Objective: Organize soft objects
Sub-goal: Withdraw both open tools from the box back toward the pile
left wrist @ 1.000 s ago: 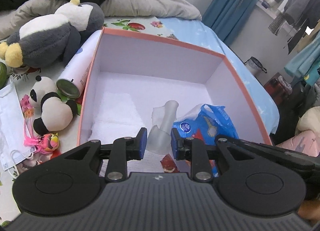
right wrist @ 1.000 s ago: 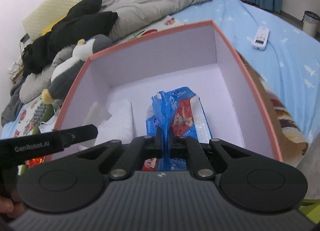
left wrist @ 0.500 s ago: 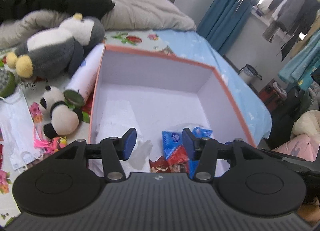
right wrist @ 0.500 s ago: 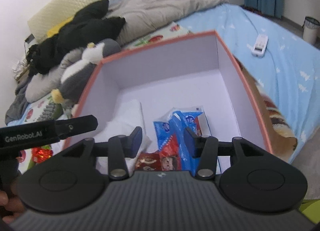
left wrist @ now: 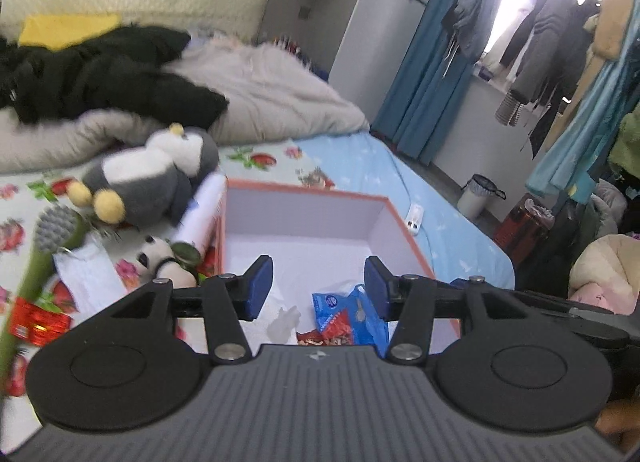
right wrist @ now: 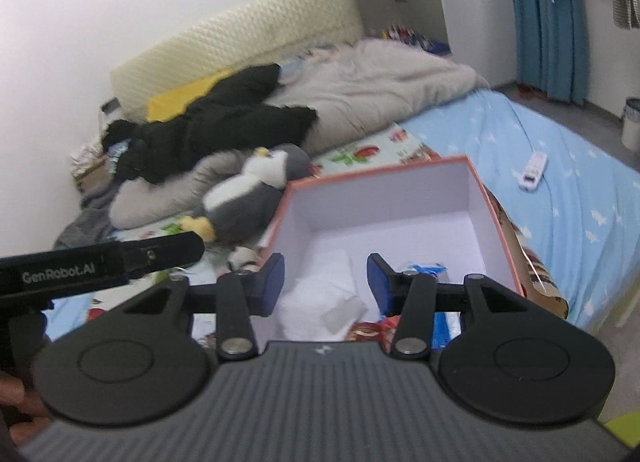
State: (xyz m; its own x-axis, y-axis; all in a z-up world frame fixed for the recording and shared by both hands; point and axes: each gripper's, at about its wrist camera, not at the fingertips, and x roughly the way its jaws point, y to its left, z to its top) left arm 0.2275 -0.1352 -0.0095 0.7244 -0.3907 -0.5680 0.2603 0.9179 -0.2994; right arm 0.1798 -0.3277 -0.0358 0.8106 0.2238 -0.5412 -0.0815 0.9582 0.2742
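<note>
An open pink-rimmed box with white walls stands on the bed; it also shows in the right wrist view. Inside lie a blue tissue pack, a white folded cloth and a clear plastic wrapper. My left gripper is open and empty, raised above the box's near side. My right gripper is open and empty, also raised above the box. A grey and white penguin plush lies left of the box, with a small panda plush nearer.
A white spray can leans on the box's left wall. A face mask, a green brush and a red packet lie at left. A quilt and black clothes lie behind. A remote lies on the blue sheet.
Both grippers opened, letting go of the plastic wrapper and the blue tissue pack, which now lie in the box. Both grippers then rose and pulled back from the box.
</note>
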